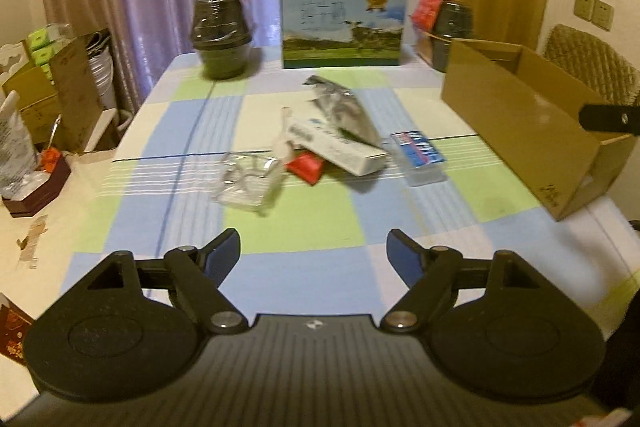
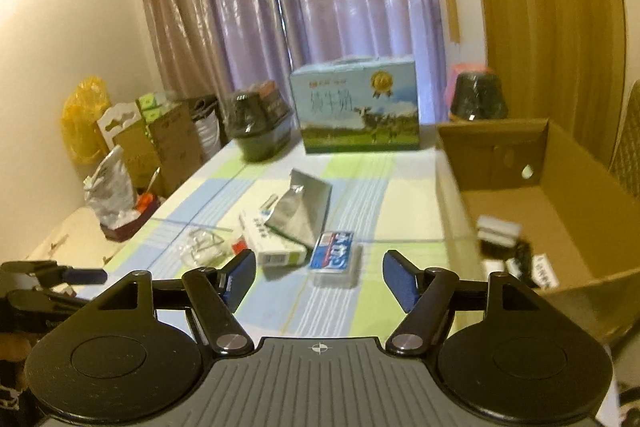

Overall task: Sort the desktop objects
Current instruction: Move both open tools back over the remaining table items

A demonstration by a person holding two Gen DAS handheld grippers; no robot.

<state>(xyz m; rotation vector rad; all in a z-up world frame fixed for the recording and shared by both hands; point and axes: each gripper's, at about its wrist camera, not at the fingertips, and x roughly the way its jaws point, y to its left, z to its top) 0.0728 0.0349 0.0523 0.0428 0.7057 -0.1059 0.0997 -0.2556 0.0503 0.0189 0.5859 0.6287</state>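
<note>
A loose pile lies mid-table: a silver foil pouch, a long white carton, a small red packet, clear plastic packaging and a blue-and-white pack. An open cardboard box stands on the right and holds a few small items. My left gripper hovers open short of the pile. My right gripper is open too, just short of the blue-and-white pack. Both are empty.
A blue milk carton case and two wrapped dark pots stand along the far edge. Boxes and bags crowd the left side beside the table. A wicker chair sits behind the cardboard box.
</note>
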